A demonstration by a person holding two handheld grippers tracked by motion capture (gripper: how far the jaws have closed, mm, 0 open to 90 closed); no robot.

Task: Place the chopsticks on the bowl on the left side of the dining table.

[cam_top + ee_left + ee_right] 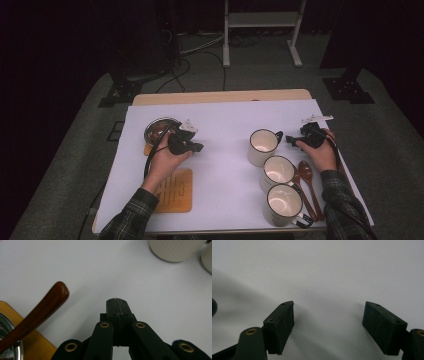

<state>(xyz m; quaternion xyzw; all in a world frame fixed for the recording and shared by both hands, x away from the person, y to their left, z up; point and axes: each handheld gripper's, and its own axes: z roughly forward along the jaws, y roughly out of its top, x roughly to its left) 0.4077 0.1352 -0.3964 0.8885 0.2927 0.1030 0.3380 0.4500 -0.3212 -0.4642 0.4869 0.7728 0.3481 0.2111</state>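
The wooden spoon (37,315) sits w/ its bowl end in the metal bowl (159,131) at the table's left, on a wood coaster (37,345). Its handle slants up and out over the rim toward the white sheet (225,150); the long axis runs diagonal in the left gripper view.

Left gripper (197,147) is just beside the bowl, forearm angled in from the bottom, nose pointing right, jaws pressed together w/ nothing between em.

Right gripper (289,140) hovers near the handle of the far mug (262,146), nose pointing left, jaws wide apart, empty.

2 more mugs (278,171) and spare spoons (307,182) lie near the right wrist.
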